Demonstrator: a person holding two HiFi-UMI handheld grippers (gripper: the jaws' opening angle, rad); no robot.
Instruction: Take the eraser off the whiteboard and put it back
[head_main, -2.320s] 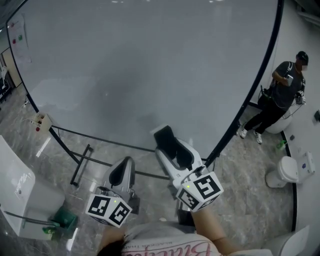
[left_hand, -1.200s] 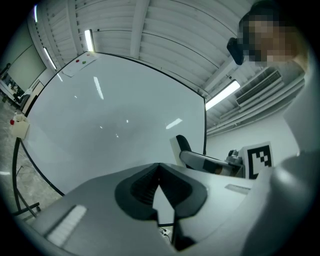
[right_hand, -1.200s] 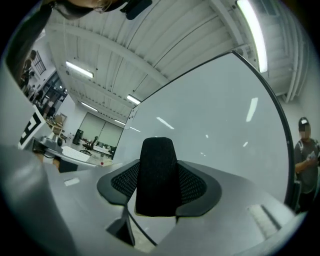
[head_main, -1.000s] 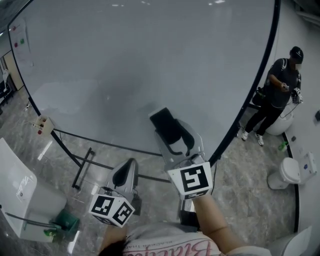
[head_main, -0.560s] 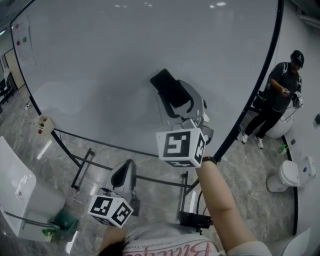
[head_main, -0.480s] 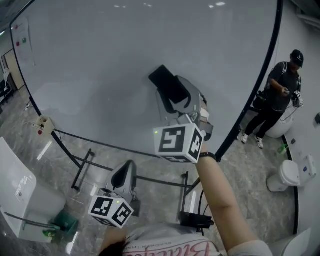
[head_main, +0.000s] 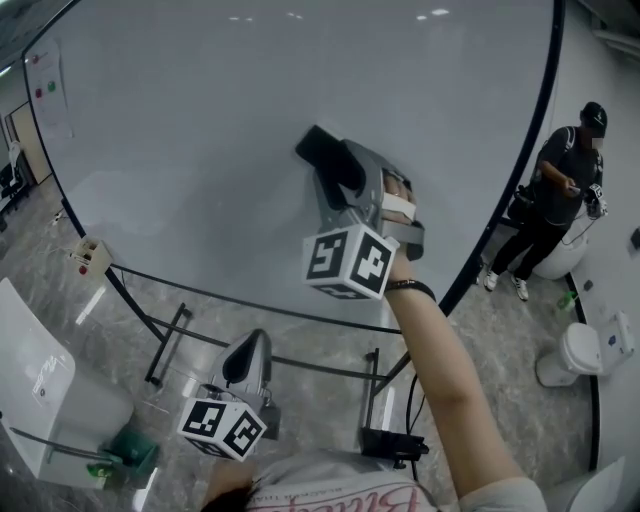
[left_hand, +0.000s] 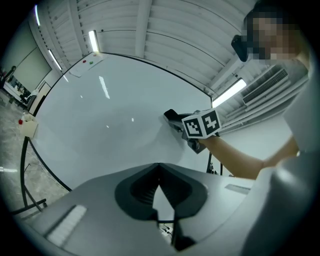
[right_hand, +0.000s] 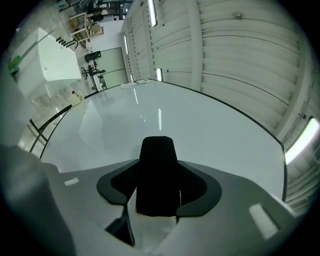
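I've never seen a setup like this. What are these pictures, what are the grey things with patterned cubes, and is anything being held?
No robot here: a person holds a hand-held gripper in each hand, a two-jaw clamp carrying a marker cube. One picture comes from a camera on the person's head, looking down; the other two from cameras riding on each gripper. The right hand-held gripper is up at the whiteboard, clamped on a black eraser. The left hand-held gripper hangs low, jaws together, empty. Another person stands beside the board.
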